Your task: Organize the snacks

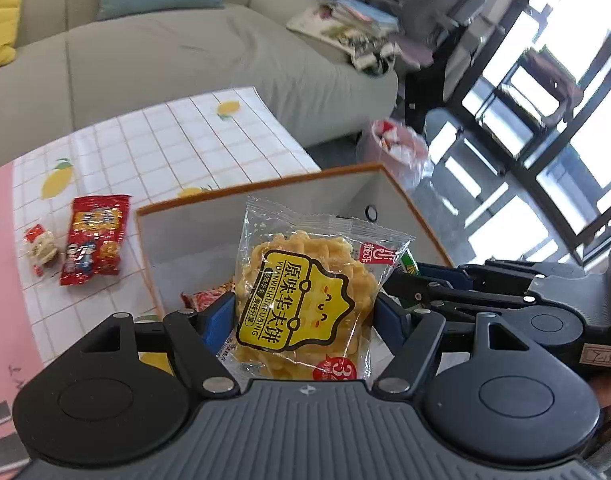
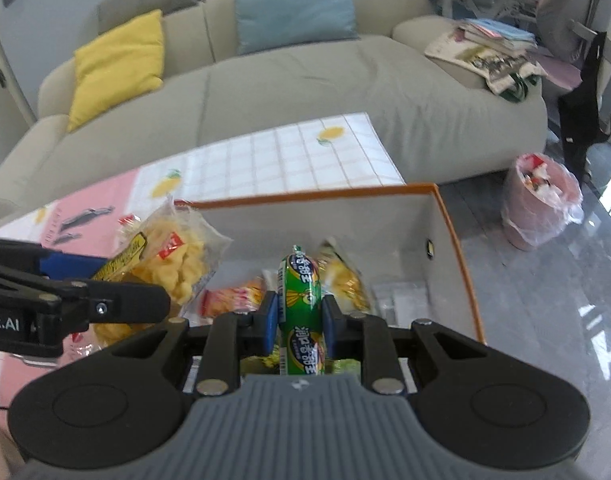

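Observation:
My left gripper [image 1: 305,312] is shut on a clear packet of yellow waffle biscuits [image 1: 305,296], held upright over the near left part of the orange-rimmed grey storage box [image 1: 265,188]. My right gripper [image 2: 297,316] is shut on a green wrapped sausage [image 2: 301,300], held over the middle of the same box [image 2: 453,240]. In the right wrist view the left gripper's arm and its waffle packet [image 2: 173,260] show at the left. Inside the box lie a red-orange snack [image 2: 233,300] and a yellow packet [image 2: 345,280]. A red snack bag [image 1: 93,240] and a small wrapped snack [image 1: 41,248] lie on the table.
The box stands at the right end of a table with a lemon-print checked cloth [image 1: 165,148] and a pink part [image 1: 1,280]. A beige sofa [image 2: 285,80] with cushions lies beyond. A pink lined waste bin [image 2: 537,200] stands on the floor to the right.

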The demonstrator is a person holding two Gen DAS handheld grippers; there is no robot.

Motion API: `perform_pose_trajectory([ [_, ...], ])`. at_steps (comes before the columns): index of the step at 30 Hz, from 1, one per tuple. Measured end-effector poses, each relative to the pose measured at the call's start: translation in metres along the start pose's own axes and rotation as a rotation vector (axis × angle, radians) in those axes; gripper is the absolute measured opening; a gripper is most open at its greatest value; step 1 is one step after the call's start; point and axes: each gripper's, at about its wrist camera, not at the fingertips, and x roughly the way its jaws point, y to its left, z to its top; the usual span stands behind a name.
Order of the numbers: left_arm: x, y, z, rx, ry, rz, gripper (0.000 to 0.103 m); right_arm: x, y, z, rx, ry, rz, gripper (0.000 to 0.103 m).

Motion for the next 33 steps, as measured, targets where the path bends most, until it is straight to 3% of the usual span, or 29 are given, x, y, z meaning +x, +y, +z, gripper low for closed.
perform_pose_trajectory([
  [10,0.049,-0.005,0.006,0.073,0.078,0.036,0.083,0.033,-0.012,-0.005,-0.066,0.062,-0.050,0.021],
  [24,0.086,-0.003,0.004,0.126,0.159,0.074,0.085,0.064,-0.021,-0.013,-0.127,0.136,-0.092,0.021],
  [31,0.092,-0.004,0.000,0.156,0.176,0.111,0.094,0.072,-0.024,-0.017,-0.117,0.159,-0.097,0.021],
  [33,0.089,-0.004,0.000,0.152,0.167,0.098,0.103,0.072,-0.026,-0.018,-0.110,0.164,-0.099,0.021],
])
